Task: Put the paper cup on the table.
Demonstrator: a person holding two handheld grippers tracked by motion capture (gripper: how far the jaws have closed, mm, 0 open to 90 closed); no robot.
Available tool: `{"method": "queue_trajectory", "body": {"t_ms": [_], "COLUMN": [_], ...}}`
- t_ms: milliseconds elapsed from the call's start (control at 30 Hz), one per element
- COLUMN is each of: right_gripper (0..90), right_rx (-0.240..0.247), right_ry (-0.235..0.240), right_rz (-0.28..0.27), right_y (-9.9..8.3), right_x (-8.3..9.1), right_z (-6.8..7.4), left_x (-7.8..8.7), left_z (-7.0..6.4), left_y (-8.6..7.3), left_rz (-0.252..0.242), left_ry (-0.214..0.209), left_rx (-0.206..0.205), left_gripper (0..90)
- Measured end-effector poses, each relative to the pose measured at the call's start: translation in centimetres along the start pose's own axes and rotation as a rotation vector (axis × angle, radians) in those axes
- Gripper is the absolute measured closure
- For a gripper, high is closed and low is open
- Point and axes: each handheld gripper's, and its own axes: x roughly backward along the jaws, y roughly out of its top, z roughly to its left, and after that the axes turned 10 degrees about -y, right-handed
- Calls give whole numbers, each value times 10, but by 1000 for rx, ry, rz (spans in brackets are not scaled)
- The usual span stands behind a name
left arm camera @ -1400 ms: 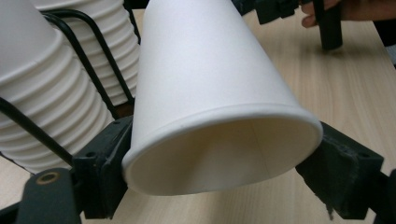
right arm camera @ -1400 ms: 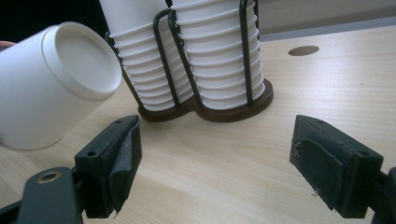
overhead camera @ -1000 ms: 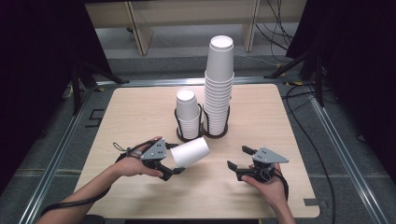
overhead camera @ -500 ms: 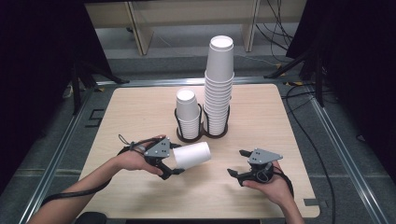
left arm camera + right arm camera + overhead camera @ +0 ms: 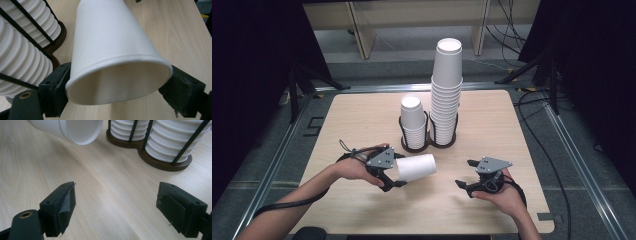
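Left tongs (image 5: 393, 176) clamp sideways cup (image 5: 416, 167) | right tongs (image 5: 467, 175) agape, low

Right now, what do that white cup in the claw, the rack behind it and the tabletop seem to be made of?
The cup looks like matte white paper, judging by its rolled rim and thin wall. The rack seems a dark wood base with thin black rods, probably metal. The tabletop shows pale wood grain, perhaps laminate. The left claw grips the cup.

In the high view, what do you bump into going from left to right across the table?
Left tool → held paper cup → right tool; the cup stacks sit farther back, so I skip them.
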Motion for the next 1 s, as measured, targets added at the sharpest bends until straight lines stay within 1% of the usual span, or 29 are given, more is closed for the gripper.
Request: {"method": "queue_trajectory", "body": {"t_ms": [33,100,133,167,200,233,267,300,333,367,400,467,500,533,567,600,633,667,700,733,767,800,833,867,900,933,967,1000], "right_gripper": [166,166,166,166,166,166,166,166,166,166,166,166,167,166,166,166,166,167,167,167,167,167,167,169,169,173,173,179], "right_rx": [23,30,37,37,38,38,40,41,58,58,58,64,39,56,56,62,62,76,76,62,62,81,81,110,92,106,106,98], "right_ry": [2,2,1,1,2,2,2,2,4,4,8,10,17,22,22,21,21,30,30,39,39,55,55,50,57,63,63,70], "right_rz": [-2,1,4,4,10,10,10,15,12,12,15,18,32,35,35,36,36,36,36,53,53,37,37,33,50,54,54,66], "right_y": [1,2,2,2,2,2,3,3,3,3,3,3,3,3,3,3,3,4,4,4,4,5,5,5,5,6,6,6], "right_x": [0,2,3,3,4,4,5,5,5,5,5,5,5,3,3,3,3,3,3,3,3,1,1,1,1,-1,-1,-1], "right_z": [-1,-4,-6,-6,-7,-7,-7,-7,-9,-9,-9,-9,-7,-7,-7,-7,-7,-7,-7,-5,-5,-5,-5,-6,-5,-5,-5,-5], "left_x": [0,0,1,1,2,2,2,3,4,4,5,6,6,7,7,8,8,8,8,9,9,9,9,9,10,10,10,10], "left_z": [0,1,3,4,5,5,6,7,9,9,9,9,9,10,10,10,10,9,9,11,11,11,11,11,11,11,11,11], "left_y": [1,3,4,4,5,5,5,5,6,6,7,7,8,8,8,9,9,10,10,12,12,14,14,15,16,18,18,18], "left_rz": [4,14,28,26,50,50,64,74,89,89,101,100,107,130,130,139,137,139,139,172,172,174,174,181,193,194,194,197], "left_ry": [12,13,8,1,2,2,-10,-5,-22,-22,-28,-32,-41,-47,-47,-60,-59,-73,-73,-78,-78,-80,-80,-83,-90,-94,-94,-93], "left_rx": [-3,-9,-13,-10,-16,-16,-26,-23,-25,-25,-22,-18,-15,-22,-22,-19,-18,-1,-1,-20,-20,-26,-26,-29,-31,-26,-26,-30], "left_gripper": [164,164,163,163,164,163,163,164,164,164,165,165,165,165,165,165,165,165,164,165,165,165,165,165,165,165,165,165]}}
